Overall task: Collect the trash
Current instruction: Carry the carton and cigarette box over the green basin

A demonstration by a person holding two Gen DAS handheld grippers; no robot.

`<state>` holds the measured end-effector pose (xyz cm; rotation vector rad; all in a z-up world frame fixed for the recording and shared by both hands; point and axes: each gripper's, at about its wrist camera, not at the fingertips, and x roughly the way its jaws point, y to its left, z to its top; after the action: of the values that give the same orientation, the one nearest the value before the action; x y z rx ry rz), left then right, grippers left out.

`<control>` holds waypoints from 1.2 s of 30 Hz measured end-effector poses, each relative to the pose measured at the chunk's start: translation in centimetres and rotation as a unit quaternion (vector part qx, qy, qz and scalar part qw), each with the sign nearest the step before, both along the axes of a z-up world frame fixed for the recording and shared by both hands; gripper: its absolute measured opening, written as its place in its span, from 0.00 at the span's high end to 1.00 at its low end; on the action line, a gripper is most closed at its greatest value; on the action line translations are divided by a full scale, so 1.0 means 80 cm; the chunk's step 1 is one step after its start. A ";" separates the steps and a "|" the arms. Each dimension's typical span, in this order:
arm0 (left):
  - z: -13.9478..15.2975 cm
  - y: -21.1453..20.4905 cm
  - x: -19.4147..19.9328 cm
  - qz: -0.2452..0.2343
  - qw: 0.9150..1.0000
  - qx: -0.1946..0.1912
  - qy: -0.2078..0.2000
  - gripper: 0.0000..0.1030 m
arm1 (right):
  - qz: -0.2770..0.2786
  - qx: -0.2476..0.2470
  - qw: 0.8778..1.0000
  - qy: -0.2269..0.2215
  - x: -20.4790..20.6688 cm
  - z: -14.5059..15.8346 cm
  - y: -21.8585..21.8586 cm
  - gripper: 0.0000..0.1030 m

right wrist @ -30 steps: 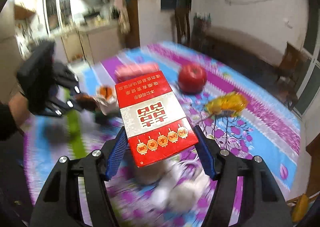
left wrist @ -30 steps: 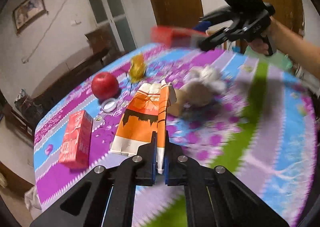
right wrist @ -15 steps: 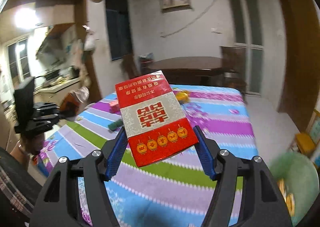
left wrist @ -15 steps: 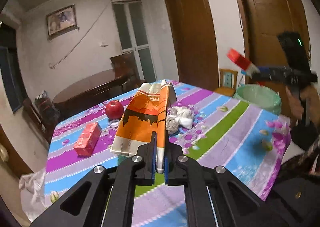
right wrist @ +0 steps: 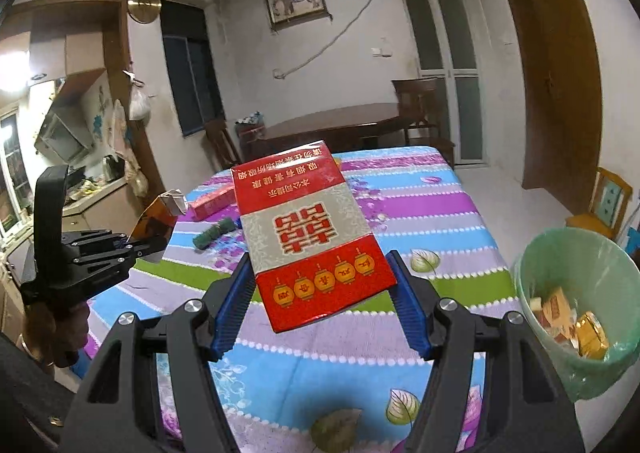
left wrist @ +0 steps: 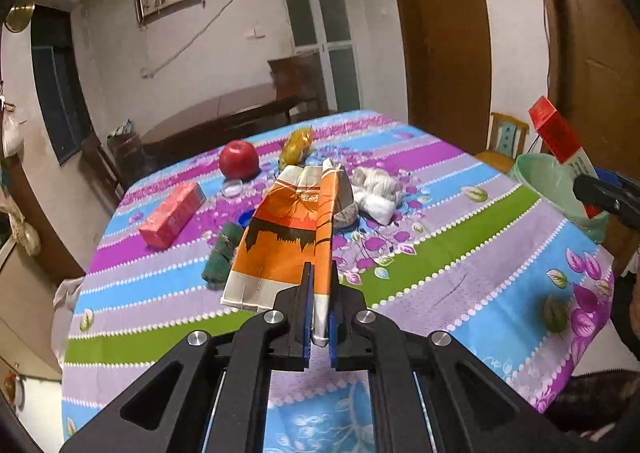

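My left gripper (left wrist: 319,323) is shut on a flattened orange and white paper bag (left wrist: 288,237) and holds it above the table's near edge. My right gripper (right wrist: 323,309) is shut on a red and grey carton (right wrist: 308,229) and holds it in the air left of a green-lined trash bin (right wrist: 580,293) with several wrappers inside. In the left wrist view the red carton (left wrist: 554,131) shows at the far right above the bin (left wrist: 552,185). In the right wrist view the left gripper (right wrist: 148,245) and its orange bag (right wrist: 158,215) show at the left.
A striped floral tablecloth (left wrist: 460,253) covers the table. On it lie a red box (left wrist: 172,215), a red apple (left wrist: 239,159), a yellow wrapper (left wrist: 296,143), crumpled white tissue (left wrist: 376,191), a green bundle (left wrist: 220,253) and a small clear lid (left wrist: 233,187). A wooden chair (right wrist: 604,201) stands behind the bin.
Both grippers have pulled back from the table with their loads. The right gripper has swung its carton toward the bin, which now shows larger at the lower right.
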<state>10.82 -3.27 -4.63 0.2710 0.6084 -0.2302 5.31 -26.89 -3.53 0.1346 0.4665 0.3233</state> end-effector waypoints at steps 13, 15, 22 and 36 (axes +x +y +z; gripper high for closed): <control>0.008 -0.055 0.026 0.008 1.000 0.018 -0.007 0.94 | -0.072 0.000 0.997 -0.005 -0.019 0.004 -0.043 0.40; 0.016 -0.071 0.030 -0.003 1.000 0.019 -0.016 0.94 | -0.090 -0.001 0.996 -0.012 -0.023 0.009 -0.059 0.40; 0.038 -0.138 0.040 -0.052 0.998 0.024 -0.039 0.94 | -0.153 -0.006 0.988 -0.021 -0.036 0.021 -0.115 0.40; 0.049 -0.328 0.057 -0.159 0.985 0.043 -0.054 0.94 | -0.256 -0.031 0.966 0.010 -0.045 0.035 -0.238 0.40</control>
<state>15.38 -29.53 -0.74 0.4614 0.4662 -0.4939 1.71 -45.94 -0.72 0.1910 0.4443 -0.2006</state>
